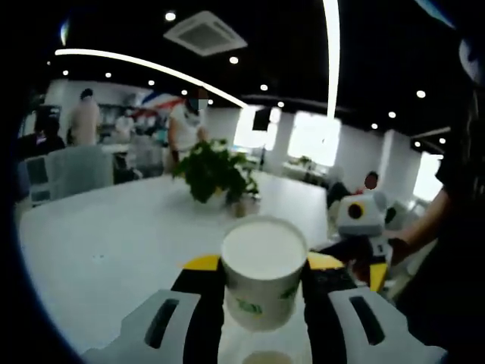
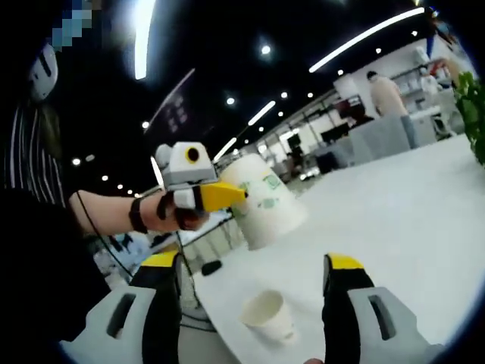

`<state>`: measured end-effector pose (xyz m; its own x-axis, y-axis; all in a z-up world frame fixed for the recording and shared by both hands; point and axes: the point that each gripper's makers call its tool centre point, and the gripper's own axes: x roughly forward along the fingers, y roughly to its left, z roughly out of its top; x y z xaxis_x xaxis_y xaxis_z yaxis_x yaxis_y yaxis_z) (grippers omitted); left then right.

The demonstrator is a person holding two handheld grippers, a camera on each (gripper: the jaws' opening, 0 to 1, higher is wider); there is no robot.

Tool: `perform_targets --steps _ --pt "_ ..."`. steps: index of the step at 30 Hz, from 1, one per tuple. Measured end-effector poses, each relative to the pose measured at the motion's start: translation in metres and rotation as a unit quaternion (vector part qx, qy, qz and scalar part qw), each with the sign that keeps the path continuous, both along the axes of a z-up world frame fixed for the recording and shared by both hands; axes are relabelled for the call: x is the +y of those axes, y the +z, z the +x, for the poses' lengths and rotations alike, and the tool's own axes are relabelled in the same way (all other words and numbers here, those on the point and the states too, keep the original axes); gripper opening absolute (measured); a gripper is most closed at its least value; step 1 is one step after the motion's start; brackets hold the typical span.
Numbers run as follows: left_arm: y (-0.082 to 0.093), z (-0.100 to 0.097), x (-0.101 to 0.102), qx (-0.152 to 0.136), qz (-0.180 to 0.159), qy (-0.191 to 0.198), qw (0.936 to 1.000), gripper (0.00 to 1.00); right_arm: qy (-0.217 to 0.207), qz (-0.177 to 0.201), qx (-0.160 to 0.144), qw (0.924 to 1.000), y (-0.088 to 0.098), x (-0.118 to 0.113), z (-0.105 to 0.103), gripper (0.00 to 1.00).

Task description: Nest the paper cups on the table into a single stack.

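Observation:
A white paper cup with green print sits between the fingers of my left gripper, which is shut on it. In the right gripper view the same cup hangs tilted above the white table, its wide end toward the lower right, with the left gripper coming in from the left. A second paper cup stands mouth-up on the table between the spread jaws of my open right gripper. Its rim peeks in below the held cup. The right gripper appears at the right in a person's hand.
A potted green plant stands farther back on the table; its leaves reach the right edge. A small dark object lies near the table's edge. Chairs and people are in the background.

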<state>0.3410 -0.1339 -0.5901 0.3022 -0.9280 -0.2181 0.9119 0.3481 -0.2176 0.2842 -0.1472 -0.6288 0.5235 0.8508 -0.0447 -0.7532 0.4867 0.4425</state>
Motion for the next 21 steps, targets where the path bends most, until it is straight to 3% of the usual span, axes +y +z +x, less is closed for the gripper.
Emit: perform_targets --steps 21 --pt "-0.0008 -0.0032 -0.0057 0.020 -0.007 -0.012 0.9997 0.39 0.013 0.026 0.004 0.9996 0.0071 0.0076 0.0057 0.64"
